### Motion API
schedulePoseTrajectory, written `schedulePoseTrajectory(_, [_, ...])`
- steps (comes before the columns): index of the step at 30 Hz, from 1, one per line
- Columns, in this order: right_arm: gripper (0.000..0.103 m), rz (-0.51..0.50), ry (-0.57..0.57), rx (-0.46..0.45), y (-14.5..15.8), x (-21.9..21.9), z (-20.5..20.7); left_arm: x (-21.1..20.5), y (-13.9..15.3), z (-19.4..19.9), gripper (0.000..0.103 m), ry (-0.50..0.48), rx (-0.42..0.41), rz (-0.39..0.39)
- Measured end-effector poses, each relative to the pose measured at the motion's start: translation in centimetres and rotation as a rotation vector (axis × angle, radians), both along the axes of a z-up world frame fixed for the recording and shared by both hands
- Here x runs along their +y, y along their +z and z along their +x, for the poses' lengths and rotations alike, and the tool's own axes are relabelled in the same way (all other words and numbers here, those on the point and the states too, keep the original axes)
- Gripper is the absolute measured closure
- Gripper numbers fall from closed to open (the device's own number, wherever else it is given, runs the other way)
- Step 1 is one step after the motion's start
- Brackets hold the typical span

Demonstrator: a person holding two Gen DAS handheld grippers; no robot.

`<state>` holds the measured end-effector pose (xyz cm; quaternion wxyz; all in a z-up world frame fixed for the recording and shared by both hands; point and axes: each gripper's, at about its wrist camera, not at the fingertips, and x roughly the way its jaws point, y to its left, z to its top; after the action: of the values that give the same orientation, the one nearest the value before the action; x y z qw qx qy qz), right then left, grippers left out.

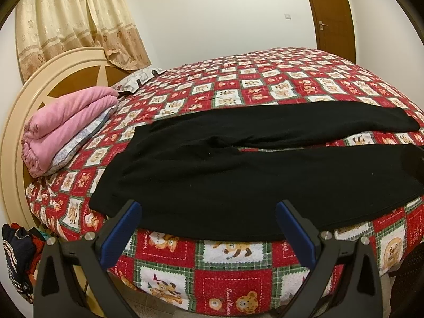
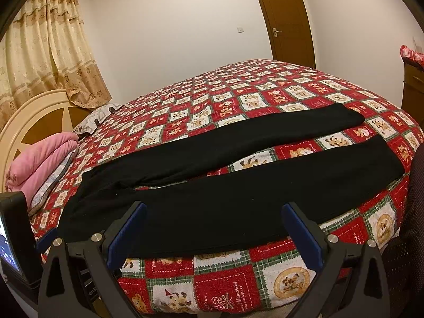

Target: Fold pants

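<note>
Here the left gripper (image 1: 208,213) and right gripper (image 2: 213,216) both hover with fingers spread wide, holding nothing, at the bed's (image 2: 225,281) near edge. Beyond them, black pants (image 1: 212,175) lie flat on the bedspread, legs toward 3 o'clock, a pink blanket (image 1: 63,129) at 9 o'clock.

**Black on red check**

The pants (image 1: 238,175) (image 2: 212,198) are plain black. The bedspread (image 1: 265,79) (image 2: 238,286) under them is a check of red and white squares edged in green plaid, with brown teddy bears printed on the white. At the far left lies a folded pink blanket (image 1: 66,122) (image 2: 39,159). The headboard (image 1: 39,84) is cream and brown, the curtain (image 1: 74,21) (image 2: 45,53) cream with tan flowers, the door (image 2: 286,18) brown. Both grippers' finger pads (image 1: 122,233) (image 2: 127,233) are blue on black frames.
</note>
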<state>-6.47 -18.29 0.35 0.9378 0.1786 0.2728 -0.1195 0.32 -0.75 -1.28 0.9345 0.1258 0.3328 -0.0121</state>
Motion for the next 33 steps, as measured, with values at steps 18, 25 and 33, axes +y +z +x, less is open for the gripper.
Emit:
schedulePoseTrajectory(18, [0.001,0.004,0.000,0.006,-0.05,-0.06,0.14,0.07,-0.11,-0.03,0.000,0.000,0.000,-0.002])
schedulePoseTrajectory(25, [0.001,0.005,0.000,0.009,-0.12,0.05,0.09,0.17,-0.10,-0.05,0.000,-0.001,0.001,-0.002])
schedulePoseTrajectory(33, [0.001,0.002,0.002,0.012,-0.14,0.10,0.14,0.19,-0.14,-0.07,0.000,-0.001,0.001,-0.003])
